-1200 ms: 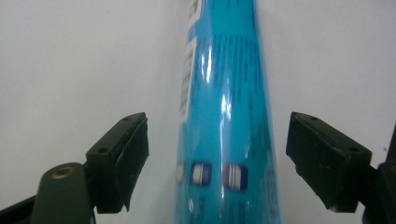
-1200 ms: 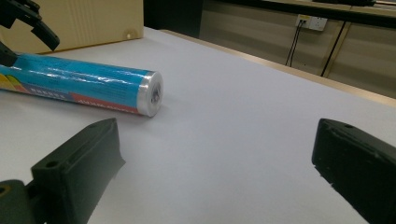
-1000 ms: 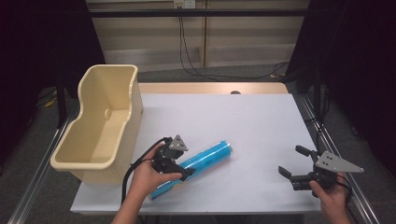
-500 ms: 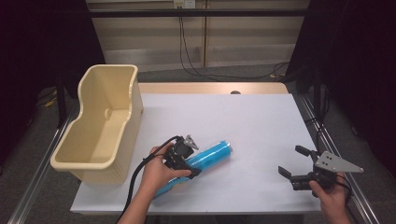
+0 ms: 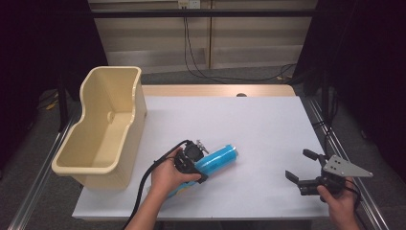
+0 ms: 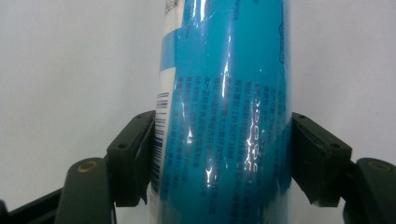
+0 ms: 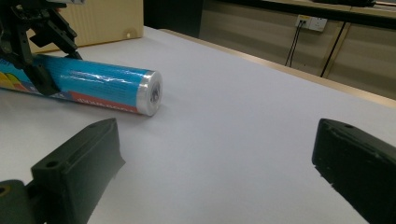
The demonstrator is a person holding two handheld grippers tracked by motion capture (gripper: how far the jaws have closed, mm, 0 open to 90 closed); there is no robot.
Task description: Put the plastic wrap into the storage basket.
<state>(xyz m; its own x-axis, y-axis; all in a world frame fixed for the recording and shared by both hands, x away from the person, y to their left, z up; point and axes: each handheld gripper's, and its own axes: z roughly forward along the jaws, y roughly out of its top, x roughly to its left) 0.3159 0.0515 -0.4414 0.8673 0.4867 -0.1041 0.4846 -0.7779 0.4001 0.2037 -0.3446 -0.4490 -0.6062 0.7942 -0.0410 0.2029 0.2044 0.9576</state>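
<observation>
Since a second ago your left tongs (image 5: 197, 165) have slid a little toward the right edge of the surface (image 5: 268, 129) and lower onto the tube (image 5: 218, 159), and their jaws have just been closing with the tube between them. Now both pads press the tube's sides, so it is gripped. The tube lies flat near the front edge, left of the middle, its long axis slanting from front-left to back-right, its silver-rimmed round end (image 7: 152, 93) pointing toward the back right corner. Your left hand (image 5: 167, 177) reaches in from the front edge, wrist low, tongs aimed down across the tube. Your right tongs (image 5: 302, 167) hover by the front right corner, spread wide and holding nothing. The tube is glossy blue, wrapped in shiny film, with small print and a barcode (image 6: 161, 126).
</observation>
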